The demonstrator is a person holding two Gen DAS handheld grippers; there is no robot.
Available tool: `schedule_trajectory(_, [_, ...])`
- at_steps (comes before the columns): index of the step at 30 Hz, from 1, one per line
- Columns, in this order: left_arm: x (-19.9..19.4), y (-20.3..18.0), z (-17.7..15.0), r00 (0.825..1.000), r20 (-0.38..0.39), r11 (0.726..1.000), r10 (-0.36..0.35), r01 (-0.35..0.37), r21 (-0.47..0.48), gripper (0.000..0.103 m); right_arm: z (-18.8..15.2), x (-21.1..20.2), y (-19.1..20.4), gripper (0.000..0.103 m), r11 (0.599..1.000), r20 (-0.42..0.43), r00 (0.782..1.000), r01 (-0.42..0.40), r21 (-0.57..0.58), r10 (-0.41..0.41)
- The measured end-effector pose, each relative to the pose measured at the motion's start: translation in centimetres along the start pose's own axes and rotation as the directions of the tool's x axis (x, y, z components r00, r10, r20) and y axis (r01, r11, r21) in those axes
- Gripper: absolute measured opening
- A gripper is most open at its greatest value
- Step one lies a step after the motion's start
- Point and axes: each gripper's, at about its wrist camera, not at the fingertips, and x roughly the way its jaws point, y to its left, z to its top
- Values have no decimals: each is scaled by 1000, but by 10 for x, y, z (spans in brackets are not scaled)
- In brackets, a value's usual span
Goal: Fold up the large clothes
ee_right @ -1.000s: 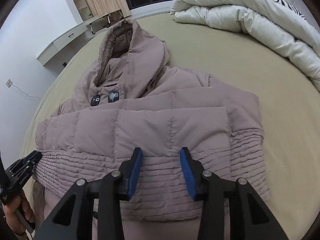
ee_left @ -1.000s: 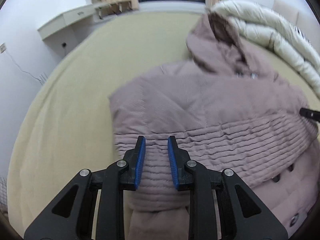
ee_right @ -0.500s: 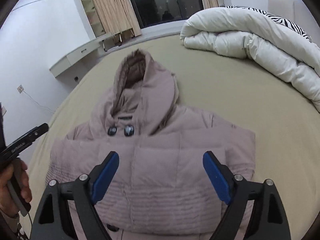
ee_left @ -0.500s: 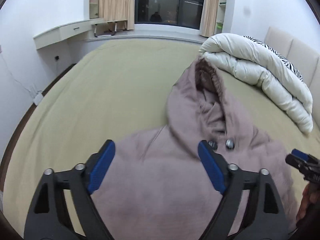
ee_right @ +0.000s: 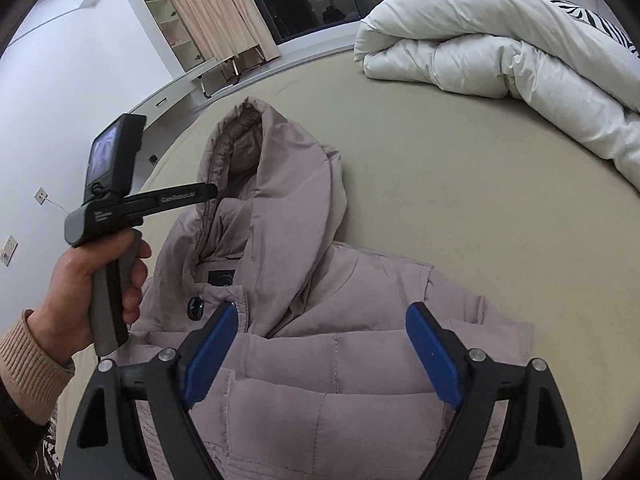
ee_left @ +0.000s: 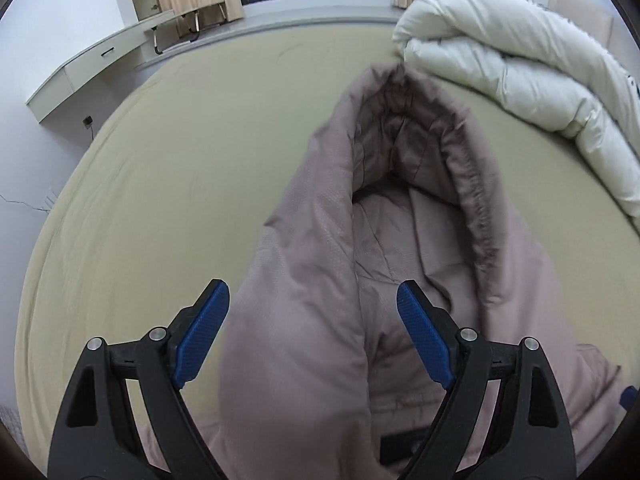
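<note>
While the hooded puffer jacket (ee_right: 320,320) lies on the bed (ee_right: 460,208), nothing's gripped.
Left gripper (ee_left: 312,334) and right gripper (ee_right: 322,354) both gape wide above it.

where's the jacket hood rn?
The hood lies open-side up on the bed, just ahead of the open left claw, well short of the rolled duvet at far right.
</note>
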Motion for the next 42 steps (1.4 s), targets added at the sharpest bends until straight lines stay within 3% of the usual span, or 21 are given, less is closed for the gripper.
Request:
schedule_trajectory(2, [25,1,0,999,-49,1000,-6,6,-9,58,7,9,1,88,1000,-2,1000,11,-8,-11])
schedule_trajectory(4, [31,13,3,997,-51,997,-49,45,-70,37,19,18,4,88,1000,0,1000,27,-15,-27])
schedule_trajectory(8, [15,31,6,996,23,987,-83,85,-137,20,55,53,19,88,999,-20,999,31,-42,-32])
schedule_trajectory(10, [5,29,6,996,51,992,-78,83,-98,15,72,71,29,88,999,-21,999,32,-21,-32])
schedule_trajectory(17, [-46,47,-12,979,161,987,-128,142,-80,12,122,145,57,88,998,-72,996,53,45,-49])
schedule_trajectory(18, [-60,50,-18,976,175,988,-127,141,-65,12,126,153,57,84,996,-87,994,68,52,-63])
schedule_trajectory(19, [-64,50,-19,974,183,988,-130,142,-54,12,129,162,55,77,994,-101,992,86,63,-80])
schedule_trajectory(21, [-73,56,-27,972,193,987,-137,149,-52,12,133,171,47,43,988,-131,986,121,95,-108])
schedule_trajectory(23, [-77,61,-28,969,197,984,-149,164,-67,12,136,167,33,17,982,-129,987,117,147,-98])
schedule_trajectory(24, [-82,63,-34,967,202,982,-154,173,-78,12,136,163,29,12,981,-122,988,110,161,-91])
schedule_trajectory(29, [-120,79,-56,947,251,964,-201,237,-123,12,129,106,24,10,991,-10,998,67,118,-67])
schedule_trajectory(33, [-174,95,-96,917,317,942,-243,301,-148,12,104,33,46,10,996,103,992,76,-42,-71])
schedule_trajectory(37, [-222,111,-158,885,360,902,-295,382,-201,12,40,-32,58,10,980,168,982,116,-164,-88])
schedule_trajectory(39, [-238,117,-196,884,350,885,-309,402,-234,12,1,-53,58,10,977,174,981,119,-175,-88])
schedule_trajectory(42, [-249,123,-246,891,300,857,-340,425,-292,12,-59,-67,52,12,985,115,991,87,-151,-70])
